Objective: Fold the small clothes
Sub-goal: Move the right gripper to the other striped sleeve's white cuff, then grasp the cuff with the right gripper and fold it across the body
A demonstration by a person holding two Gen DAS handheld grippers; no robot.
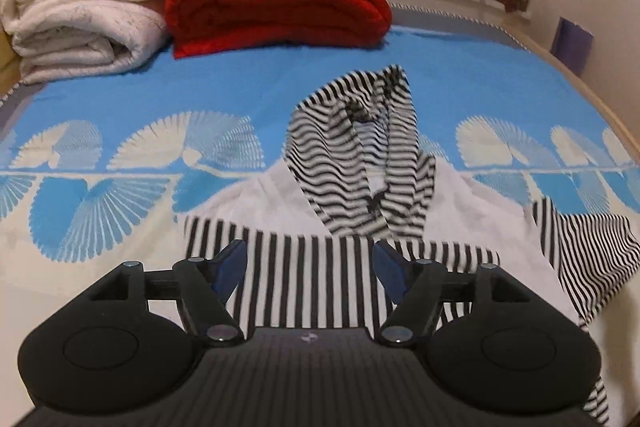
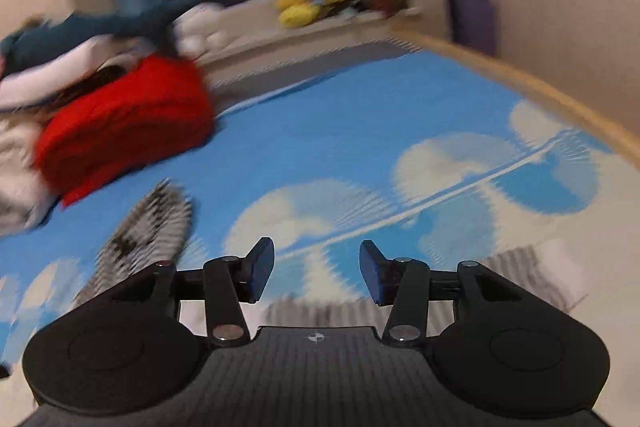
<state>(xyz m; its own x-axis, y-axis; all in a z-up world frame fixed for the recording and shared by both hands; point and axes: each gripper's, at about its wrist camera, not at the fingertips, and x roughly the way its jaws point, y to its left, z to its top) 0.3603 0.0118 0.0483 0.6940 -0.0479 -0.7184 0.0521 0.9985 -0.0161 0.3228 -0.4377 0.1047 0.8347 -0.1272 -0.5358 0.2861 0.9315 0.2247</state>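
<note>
Your left gripper and right gripper, both spread and empty, hover above a striped hoodie. It looks light and floppy; pinch a sleeve edge beside the hood.

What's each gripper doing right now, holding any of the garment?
Left gripper: open, holding nothing, above the striped garment.
Right gripper: open, holding nothing, over the blue bedspread.

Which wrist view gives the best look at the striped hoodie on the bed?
The left wrist view: the striped hoodie lies sharp and nearly whole beyond the open left gripper. The right wrist view is motion-blurred and catches only its hood at left and a striped edge along the bottom.
</note>
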